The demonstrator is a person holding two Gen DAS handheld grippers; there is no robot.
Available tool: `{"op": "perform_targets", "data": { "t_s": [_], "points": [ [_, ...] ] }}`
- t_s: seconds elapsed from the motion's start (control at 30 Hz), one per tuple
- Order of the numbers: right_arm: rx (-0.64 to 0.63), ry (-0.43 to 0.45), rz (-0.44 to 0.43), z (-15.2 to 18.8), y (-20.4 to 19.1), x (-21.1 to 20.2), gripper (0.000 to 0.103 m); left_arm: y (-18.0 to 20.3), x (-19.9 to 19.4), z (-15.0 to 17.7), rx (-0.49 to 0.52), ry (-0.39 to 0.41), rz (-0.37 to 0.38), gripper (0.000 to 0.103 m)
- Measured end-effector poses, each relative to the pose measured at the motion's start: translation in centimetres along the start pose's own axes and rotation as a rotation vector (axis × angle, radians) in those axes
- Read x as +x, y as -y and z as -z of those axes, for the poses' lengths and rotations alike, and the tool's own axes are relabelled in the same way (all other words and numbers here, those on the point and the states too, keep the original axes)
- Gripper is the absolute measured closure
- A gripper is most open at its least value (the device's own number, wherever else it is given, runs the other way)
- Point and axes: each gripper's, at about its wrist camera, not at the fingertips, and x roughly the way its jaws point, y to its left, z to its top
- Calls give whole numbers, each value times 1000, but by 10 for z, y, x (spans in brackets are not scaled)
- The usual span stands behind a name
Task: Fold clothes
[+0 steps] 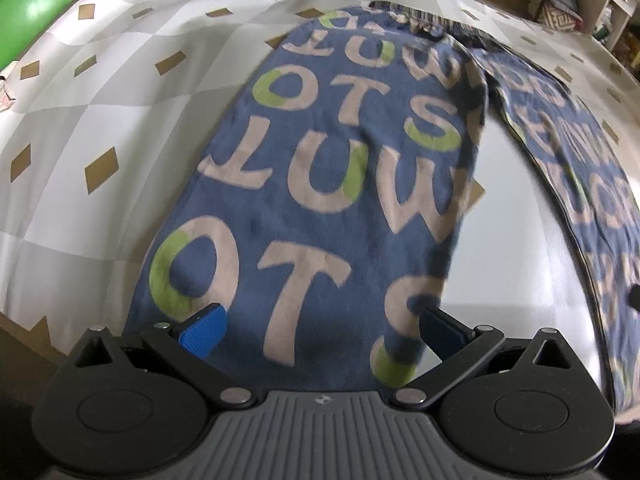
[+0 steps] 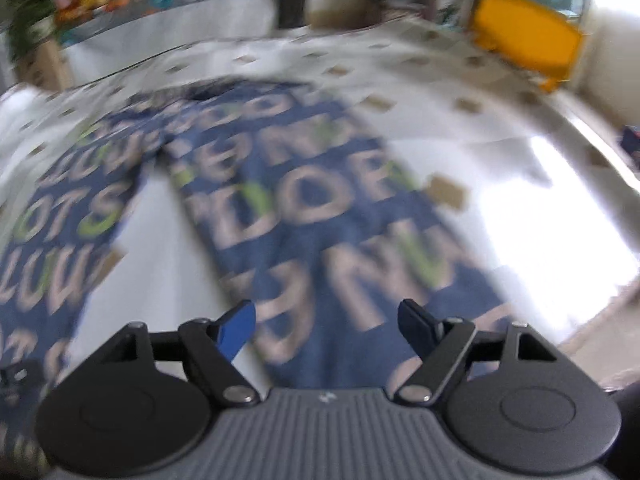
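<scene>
Blue trousers with big beige and green letters lie flat on the table, legs spread apart and the waistband (image 1: 420, 20) at the far end. In the left wrist view my left gripper (image 1: 320, 320) hangs over the near end of the left leg (image 1: 320, 184), its jaws wide apart and open, the cloth spread flat below them. In the blurred right wrist view my right gripper (image 2: 326, 312) is over the near end of the right leg (image 2: 320, 208), also open, pinching nothing. The left leg (image 2: 60, 240) shows at that view's left edge.
A grey and white checked tablecloth (image 1: 100, 100) with tan diamonds covers the table. The table's edge (image 1: 24, 332) runs close at the near left. A green object (image 1: 36, 12) lies beyond the far left corner, and a yellow box (image 2: 524, 48) stands at the far right.
</scene>
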Motion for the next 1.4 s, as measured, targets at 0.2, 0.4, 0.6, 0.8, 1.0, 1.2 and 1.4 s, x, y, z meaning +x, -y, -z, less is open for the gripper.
{"op": "perform_targets", "data": {
  "t_s": [0.2, 0.4, 0.6, 0.8, 1.0, 1.2, 1.4],
  "points": [
    [10, -42, 17, -1, 7, 22, 26, 5, 15, -13, -5, -8, -15, 0],
    [-2, -88, 15, 12, 0, 37, 24, 12, 23, -11, 18, -10, -32, 0],
    [53, -112, -34, 13, 1, 38, 22, 14, 23, -9, 26, -8, -28, 0],
    [53, -112, -36, 14, 0, 38, 19, 14, 22, -6, 27, -8, -22, 0],
    [53, -115, -36, 17, -4, 36, 16, 13, 21, -3, 34, -10, -15, 0],
    [76, -125, -23, 17, -3, 36, 12, 12, 20, 0, 22, -11, -14, 0],
    [126, -145, -1, 19, 1, 39, 3, 14, 21, -2, 10, -16, -18, 0]
  ]
}}
